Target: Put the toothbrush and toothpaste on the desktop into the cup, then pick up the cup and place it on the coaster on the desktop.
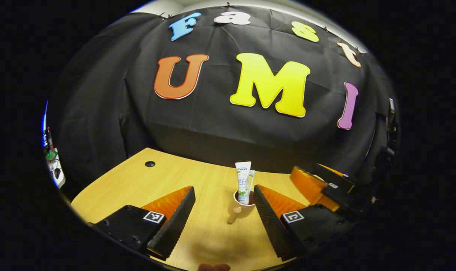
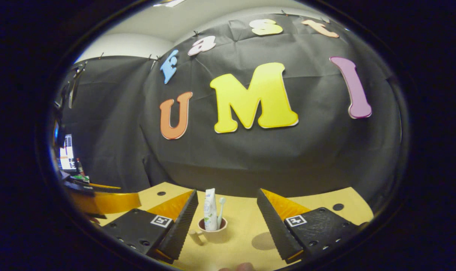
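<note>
Desk: we see a pale wooden desk [image 1: 156, 169] before a black cloth wall.
Left gripper [image 1: 224, 188]: jaws released, empty.
Right gripper [image 2: 227, 192]: jaws spread, framing the cup for a grasp, we judge.
Cup: small beige handled mug [image 2: 213, 233], upright, holding the white toothpaste tube [image 2: 210, 209] and white toothbrush [image 2: 221, 210].
Coaster: round tan disc [image 2: 263, 241] just beside the cup, not under it.

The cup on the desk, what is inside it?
In the cup stand a toothpaste tube and a toothbrush, both upright, tops sticking out. Their lower ends and the cup's bottom are hidden by its wall.
</note>
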{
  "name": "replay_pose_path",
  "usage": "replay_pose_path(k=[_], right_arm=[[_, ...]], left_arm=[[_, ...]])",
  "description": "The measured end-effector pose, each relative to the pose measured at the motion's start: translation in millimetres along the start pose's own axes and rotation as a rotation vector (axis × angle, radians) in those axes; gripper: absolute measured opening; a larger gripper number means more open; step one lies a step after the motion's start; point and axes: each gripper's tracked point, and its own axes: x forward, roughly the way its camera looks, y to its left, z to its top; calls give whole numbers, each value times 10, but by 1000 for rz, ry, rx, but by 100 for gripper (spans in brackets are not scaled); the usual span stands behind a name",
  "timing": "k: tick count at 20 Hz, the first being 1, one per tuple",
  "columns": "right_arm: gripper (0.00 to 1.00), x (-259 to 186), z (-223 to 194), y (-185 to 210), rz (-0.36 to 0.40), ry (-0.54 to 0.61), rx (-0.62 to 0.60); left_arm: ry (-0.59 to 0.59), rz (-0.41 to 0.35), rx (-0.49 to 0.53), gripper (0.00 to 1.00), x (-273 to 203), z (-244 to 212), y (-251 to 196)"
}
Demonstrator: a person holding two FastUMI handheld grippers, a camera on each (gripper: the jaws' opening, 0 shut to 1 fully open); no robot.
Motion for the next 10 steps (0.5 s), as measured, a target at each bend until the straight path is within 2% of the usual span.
replay_pose_path(k=[3, 5, 10], right_arm=[[93, -539, 252, -275, -96, 38, -16], [92, -839, 385, -394, -141, 41, -45], [93, -1425, 503, -689, -237, 60, -93]], left_arm=[[89, -88, -5, 98, 203, -47, -199], [190, -130, -4, 98, 375, -179, -261], [566, -185, 17, 99, 680, -894, -282]])
